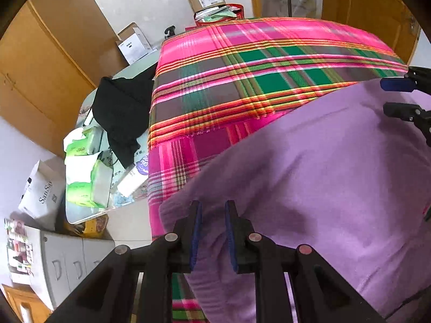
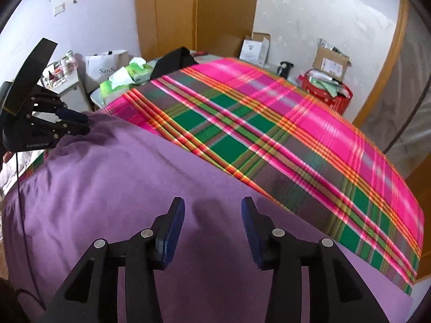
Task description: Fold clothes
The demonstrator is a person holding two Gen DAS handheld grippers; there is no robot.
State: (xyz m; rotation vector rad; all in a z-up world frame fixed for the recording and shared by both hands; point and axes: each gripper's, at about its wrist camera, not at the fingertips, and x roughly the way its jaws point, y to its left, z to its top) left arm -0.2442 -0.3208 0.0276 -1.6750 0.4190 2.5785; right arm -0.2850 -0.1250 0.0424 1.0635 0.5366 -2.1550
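So the biggest thing here is the bed [image 2: 309, 123], covered in a loud pink, green and orange plaid sheet, and spread over its near part is the purple garment [image 2: 113, 188], lying mostly flat with soft wrinkles and one edge running diagonally across the plaid. Past the far left side of the bed there's a cluttered counter [image 1: 80, 216] with green tissue packs [image 1: 89, 185] and a black piece of clothing [image 1: 121, 113] heaped on it, plus a white paper bag [image 1: 40, 191] nearby and wooden wardrobe doors [image 2: 194, 13] behind. Over by the far wall sits a red bin [image 2: 326, 94] with a cardboard box [image 2: 330, 63] on top. The right tool [image 2: 212, 228] is angled steeply down over the purple fabric, its jaws spread wide with nothing between them, just cloth lying underneath, so it's let go. The left tool [image 1: 212, 237] also tilts steeply down at the garment's left edge; its blue pads stand a narrow gap apart, with purple cloth showing in that gap, but I honestly can't tell whether they're pinching it.
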